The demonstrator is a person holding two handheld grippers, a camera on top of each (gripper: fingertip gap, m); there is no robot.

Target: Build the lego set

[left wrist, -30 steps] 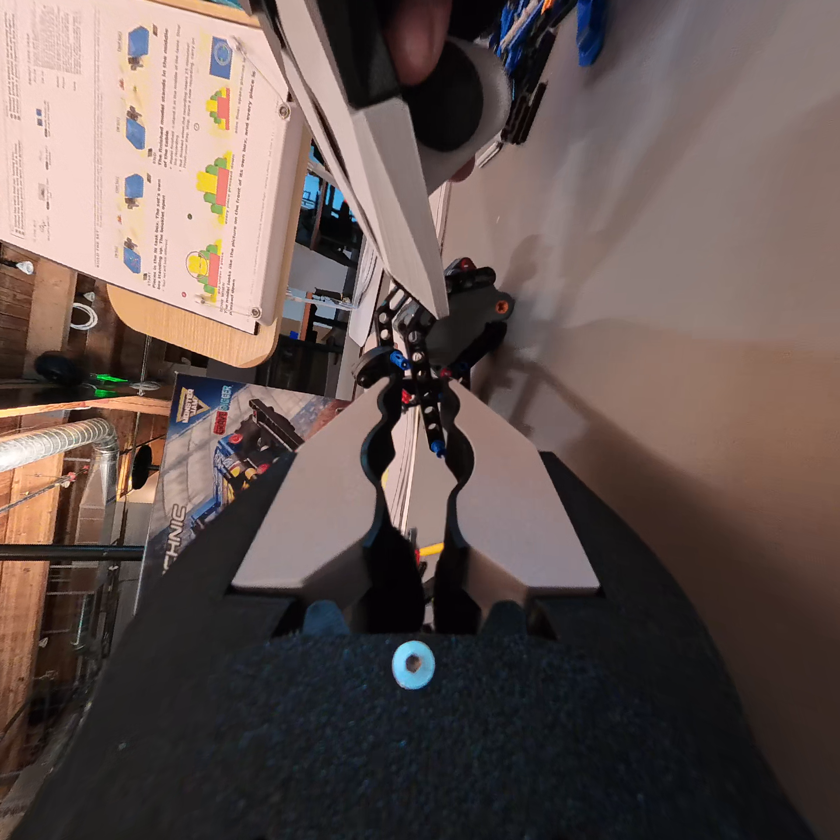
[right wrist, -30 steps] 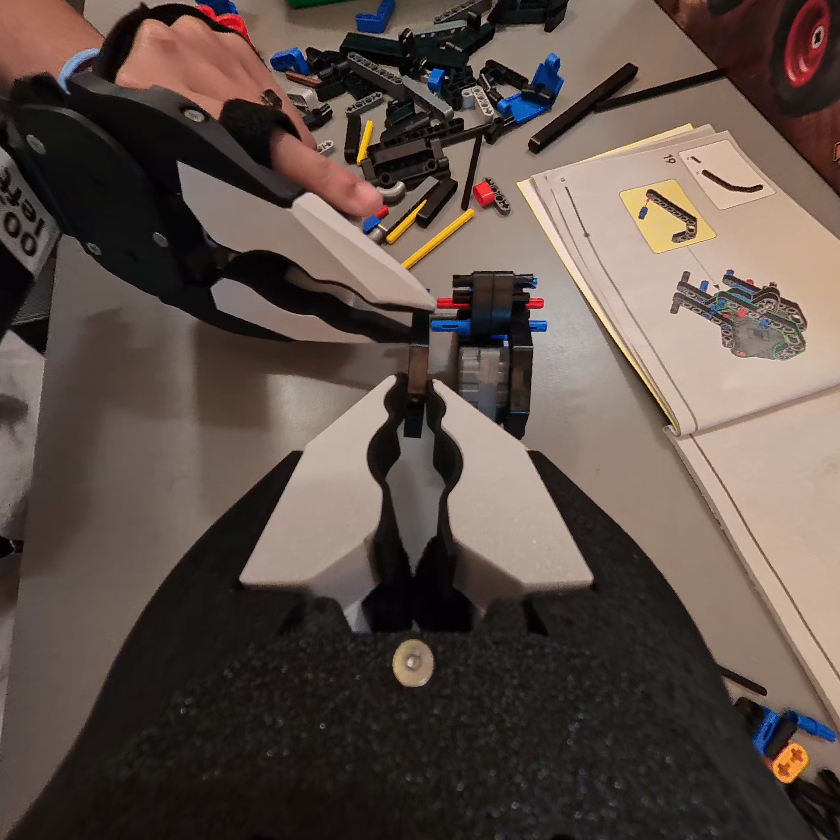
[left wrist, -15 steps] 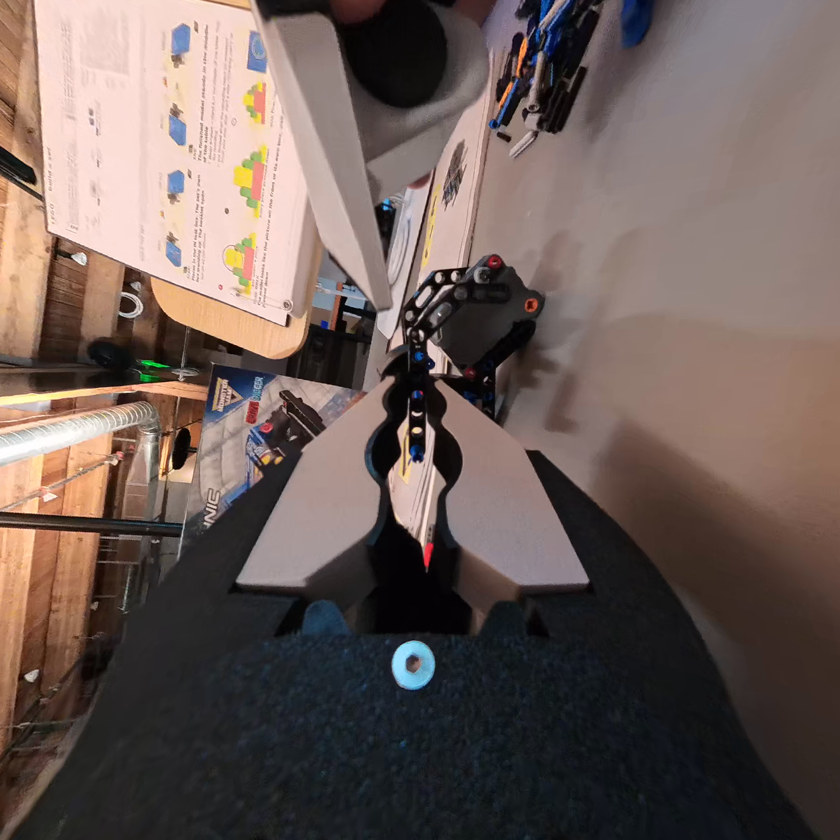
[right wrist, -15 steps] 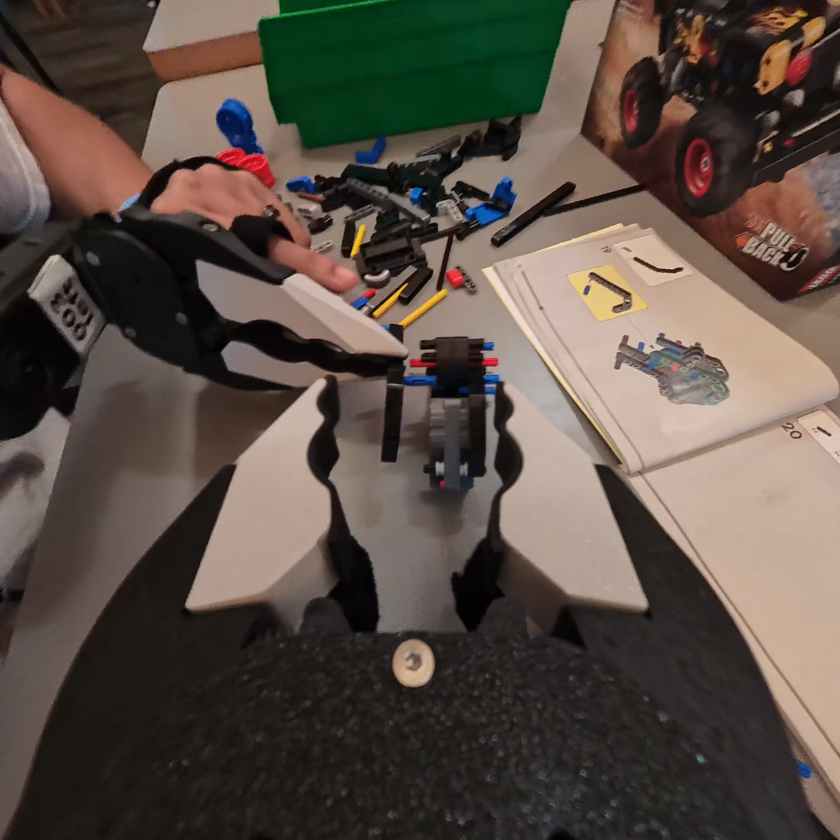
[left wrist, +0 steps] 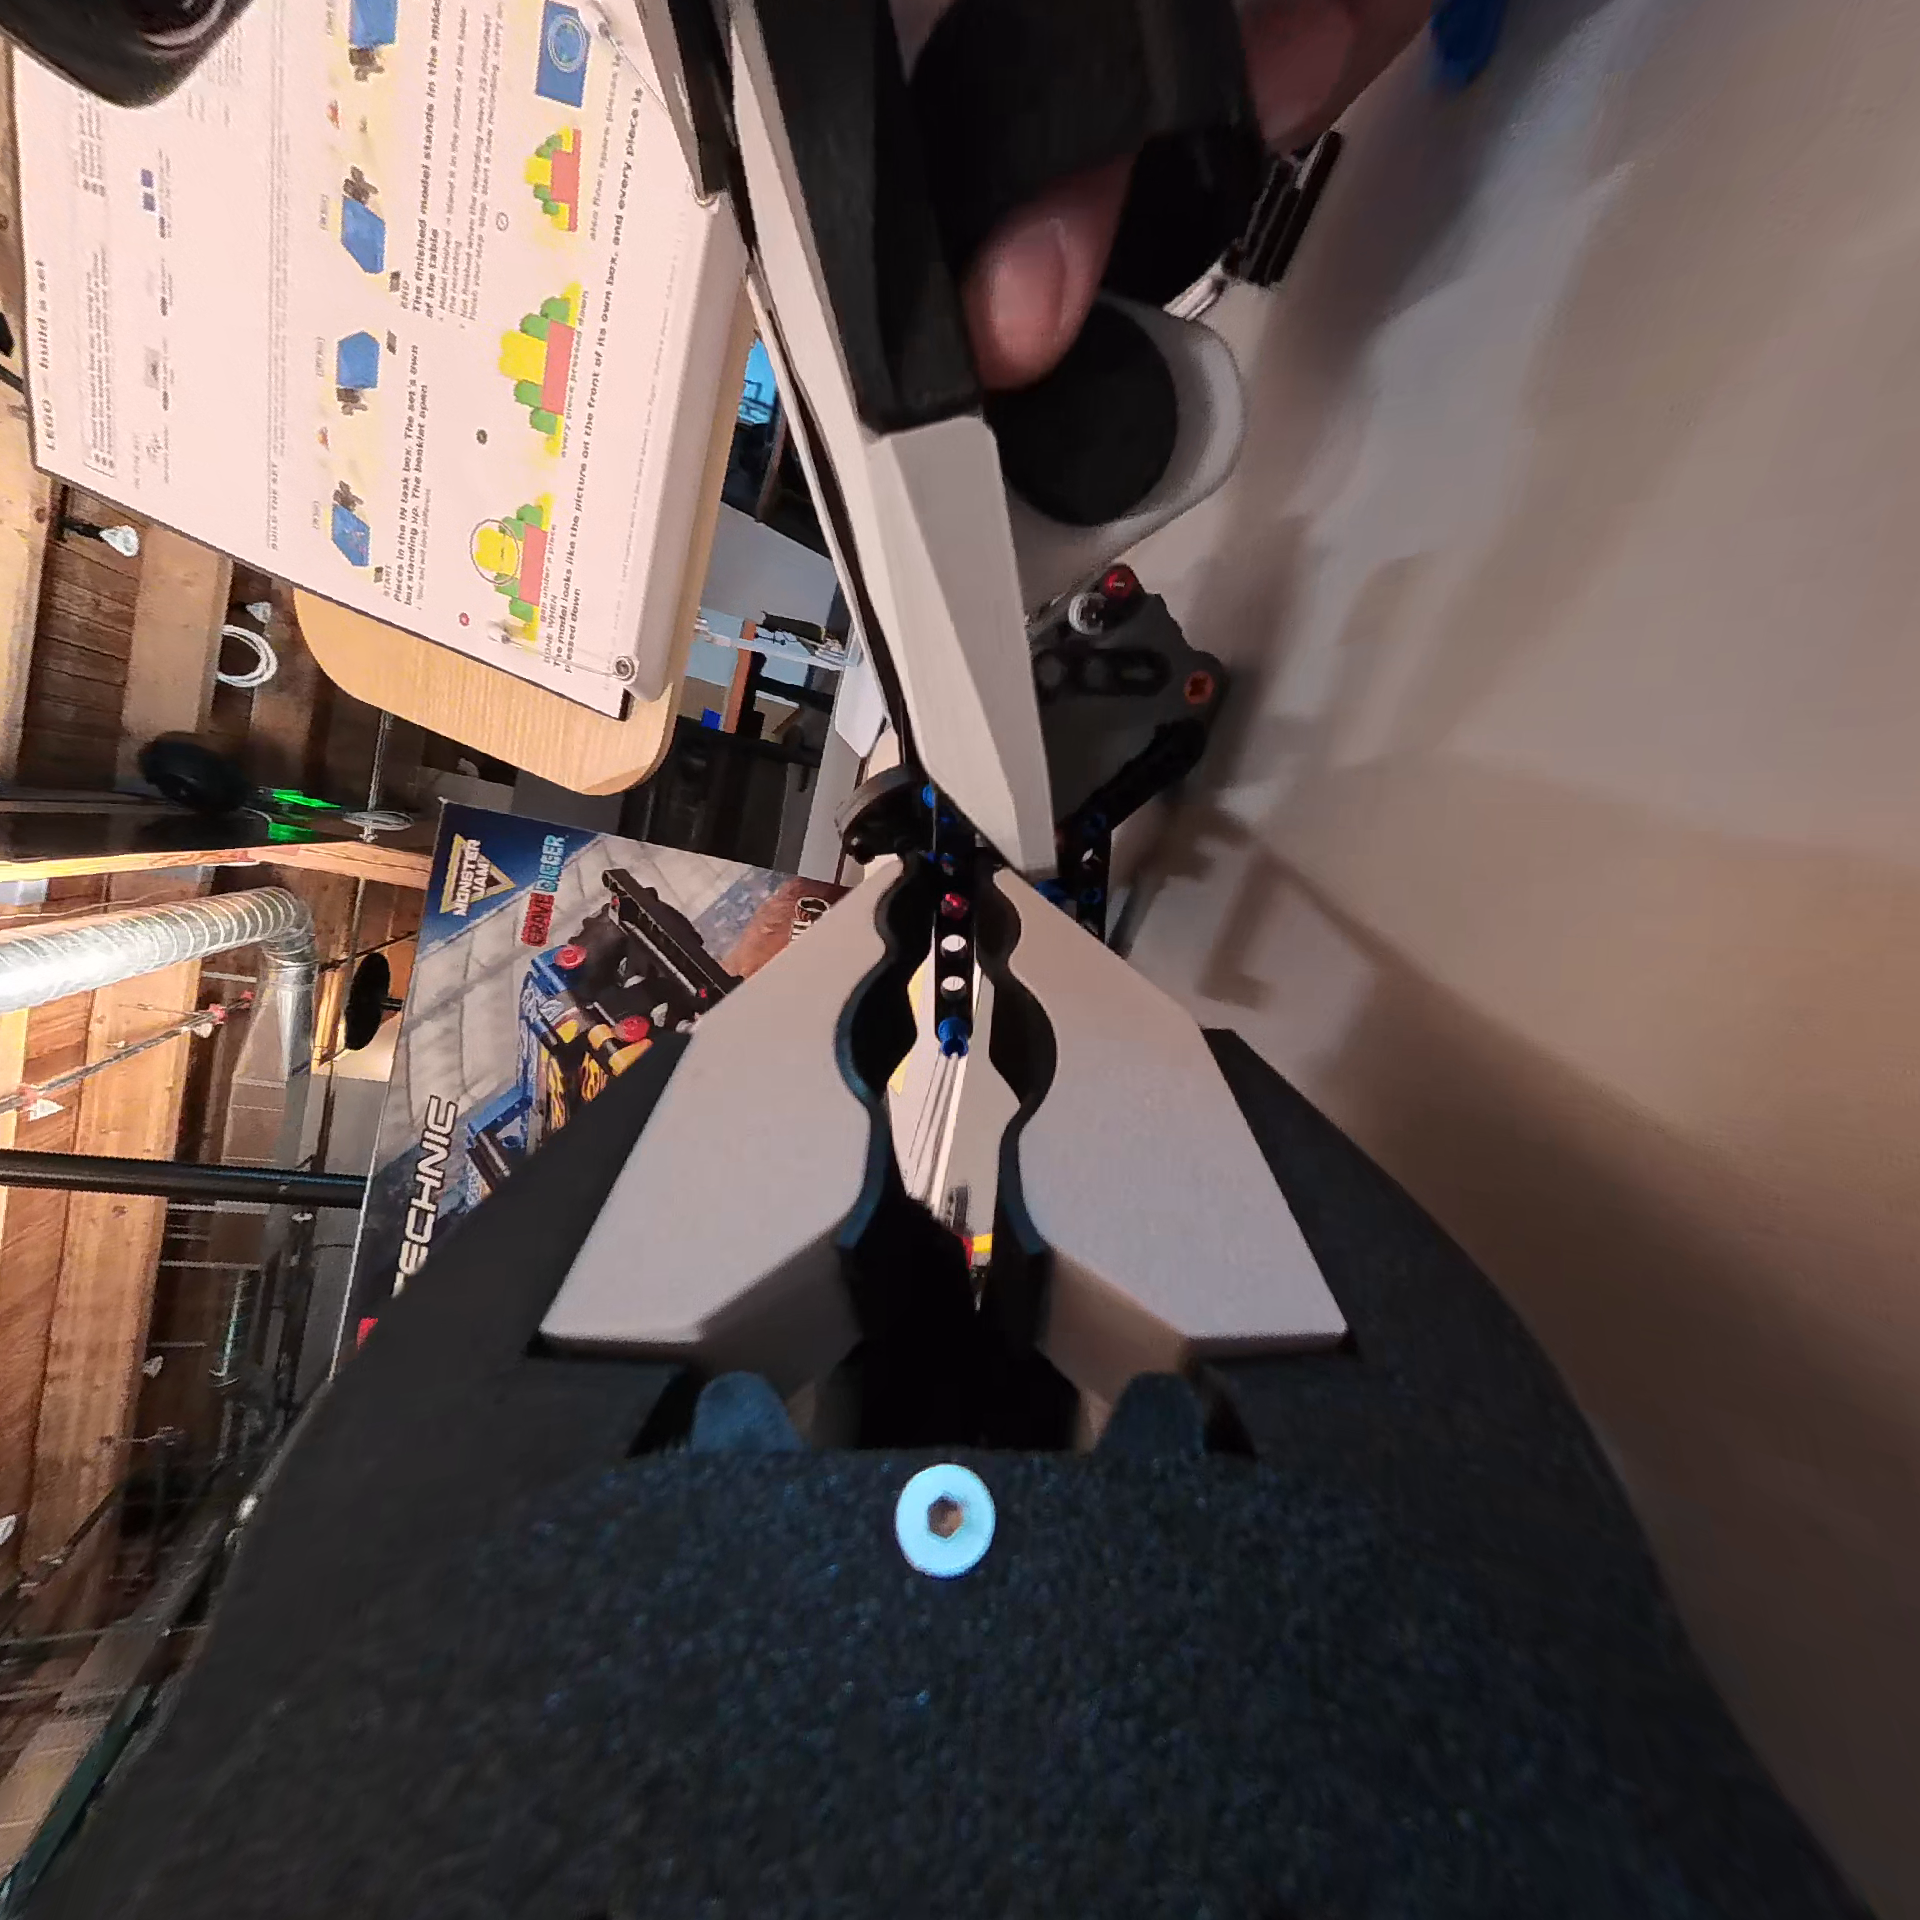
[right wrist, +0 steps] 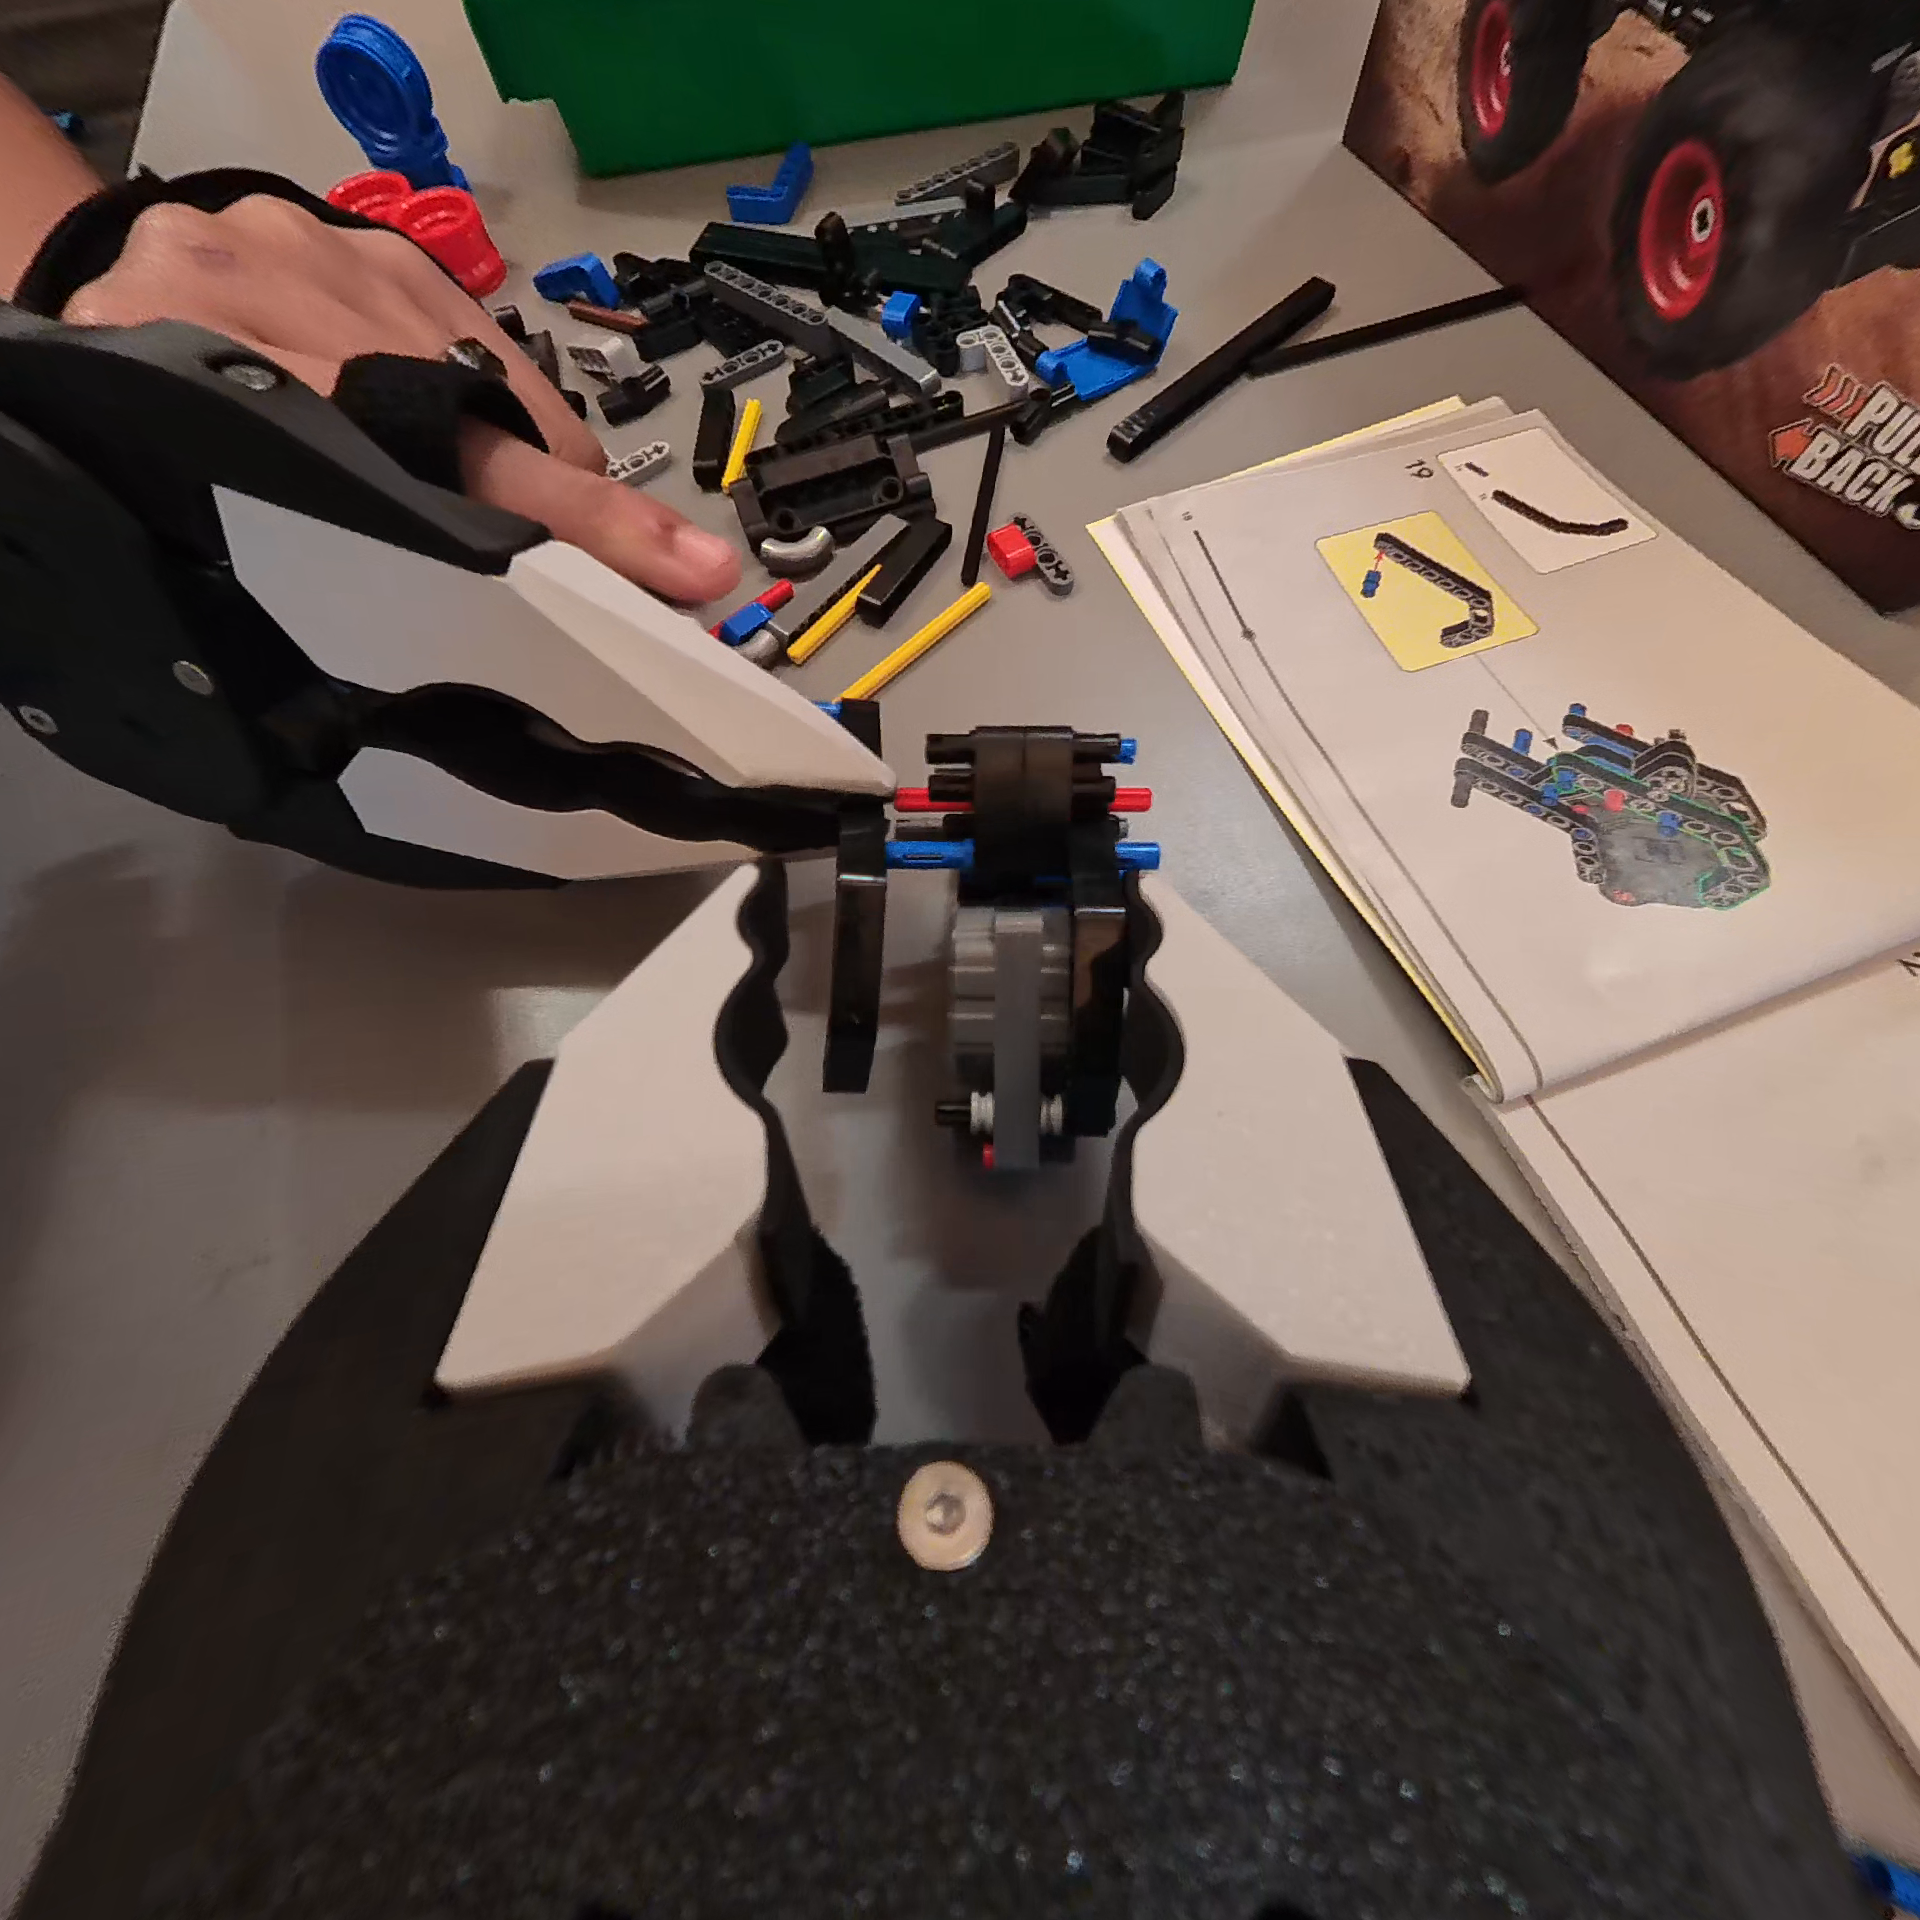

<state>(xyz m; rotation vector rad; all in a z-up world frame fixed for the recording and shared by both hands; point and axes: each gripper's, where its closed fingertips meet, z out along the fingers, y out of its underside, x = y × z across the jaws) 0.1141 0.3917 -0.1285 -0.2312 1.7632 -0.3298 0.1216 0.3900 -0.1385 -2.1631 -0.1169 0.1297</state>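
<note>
Lego chassis (right wrist: 1023,935) between parted right fingers (right wrist: 644,1122), loose-parts pile (right wrist: 862,384) behind.

Left gripper (right wrist: 868,805) pinches black beam (right wrist: 857,935) beside assembly (right wrist: 1029,935).
</note>
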